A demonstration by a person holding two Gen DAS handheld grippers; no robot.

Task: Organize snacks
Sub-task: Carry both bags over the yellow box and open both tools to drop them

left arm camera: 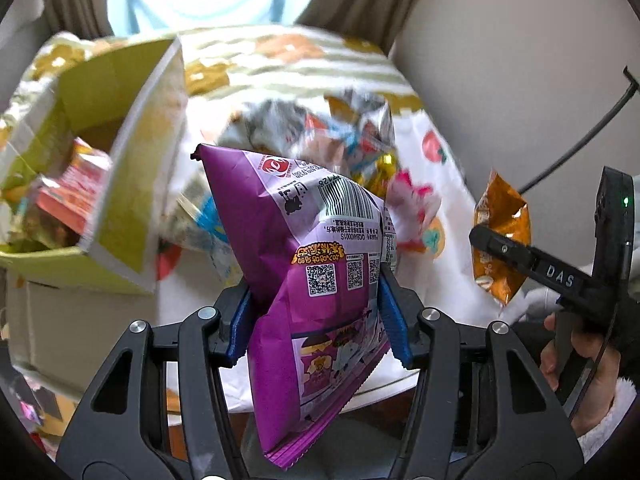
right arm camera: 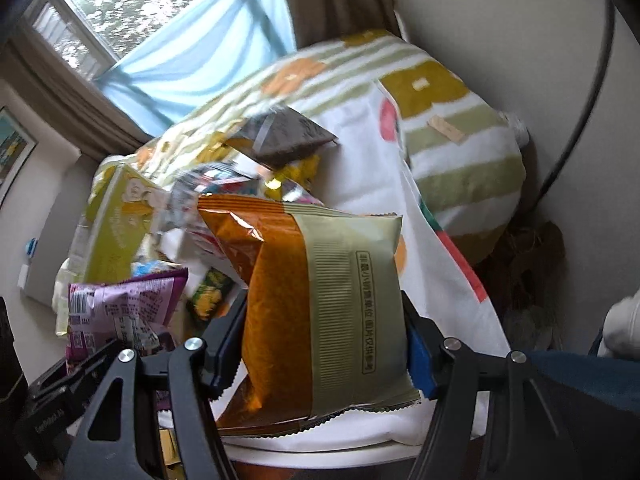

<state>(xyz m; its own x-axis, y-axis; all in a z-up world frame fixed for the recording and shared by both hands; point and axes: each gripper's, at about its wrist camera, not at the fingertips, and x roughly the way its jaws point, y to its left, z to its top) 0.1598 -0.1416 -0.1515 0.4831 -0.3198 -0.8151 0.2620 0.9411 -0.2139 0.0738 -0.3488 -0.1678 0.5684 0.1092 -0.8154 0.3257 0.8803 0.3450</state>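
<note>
My left jaws clamp the purple snack bag [left arm camera: 316, 280], right jaws the orange packet [right arm camera: 320, 312]; lower each squarely into the green box [left arm camera: 120, 184], avoiding its rim.

I can count two grippers. My left gripper [left arm camera: 316, 312] has one purple snack bag [left arm camera: 312, 272] pinched between its two blue pads [left arm camera: 394, 320]. My right gripper [right arm camera: 320, 344] has one orange snack bag [right arm camera: 320, 300] squeezed between its fingers.

I see one green box [left arm camera: 120, 168] standing open on the table. Inside it I can make out one red packet [left arm camera: 74, 196], and maybe more, but it is too blurry to count them.

There is one pile of loose snacks [left arm camera: 348, 148] on the white cloth [left arm camera: 436, 268]. I cannot count the packets in it.

I see one window [right arm camera: 112, 8] and one blue curtain [right arm camera: 208, 48].
</note>
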